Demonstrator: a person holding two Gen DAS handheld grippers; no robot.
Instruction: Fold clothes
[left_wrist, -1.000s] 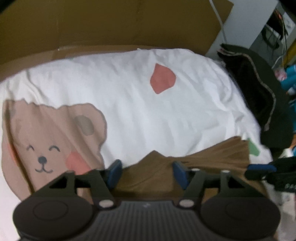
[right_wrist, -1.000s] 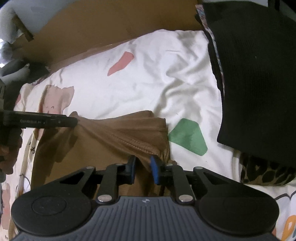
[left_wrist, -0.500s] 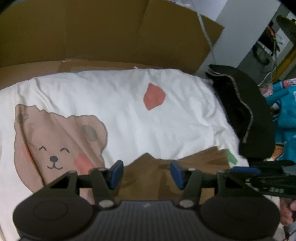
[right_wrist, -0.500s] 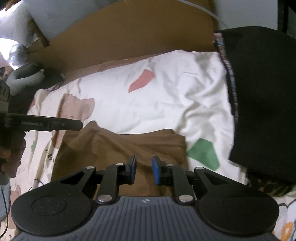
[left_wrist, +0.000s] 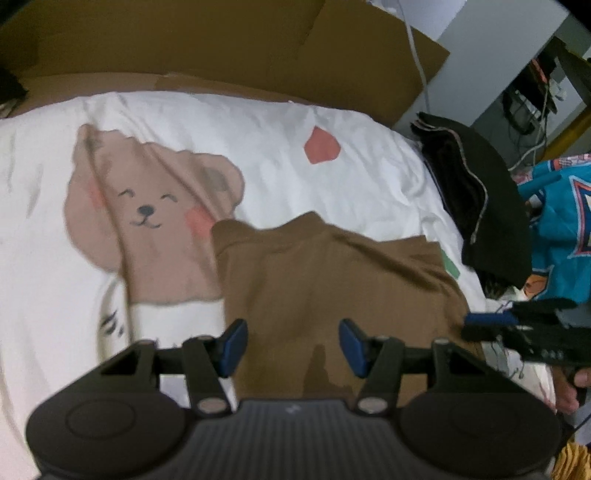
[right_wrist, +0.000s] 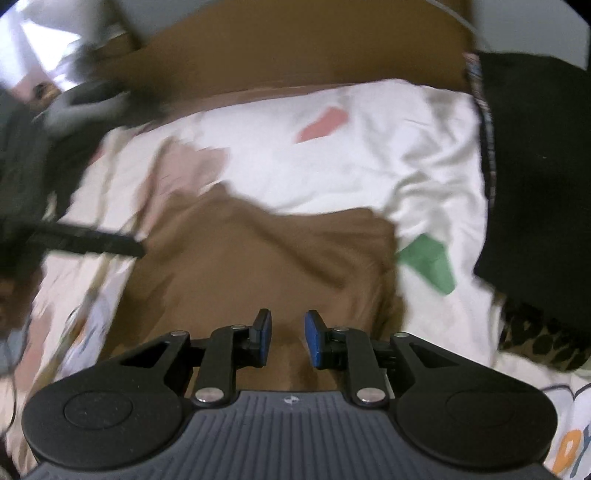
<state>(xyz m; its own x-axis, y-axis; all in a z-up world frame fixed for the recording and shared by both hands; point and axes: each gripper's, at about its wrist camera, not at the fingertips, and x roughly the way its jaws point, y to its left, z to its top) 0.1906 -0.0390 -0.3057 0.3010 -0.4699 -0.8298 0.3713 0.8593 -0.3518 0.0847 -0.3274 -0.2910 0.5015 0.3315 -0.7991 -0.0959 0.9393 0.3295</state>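
Observation:
A brown garment lies folded and fairly flat on the white bear-print sheet. My left gripper hovers over its near part, open, with nothing pinched between the blue pads. In the right wrist view the same brown garment lies below my right gripper, whose pads stand a little apart and hold no cloth. The right gripper's blue-tipped finger shows at the garment's right edge, the left gripper's dark finger at its left edge.
A black garment is heaped at the sheet's right side, with teal fabric beyond it. Brown cardboard stands behind the bed. A leopard-print cloth lies under the black garment. A person's hand grips the right tool.
Both grippers have drawn back and risen. The right jaws let go of the brown hem they pinched. The cloth bunched between the left jaws now lies flat.

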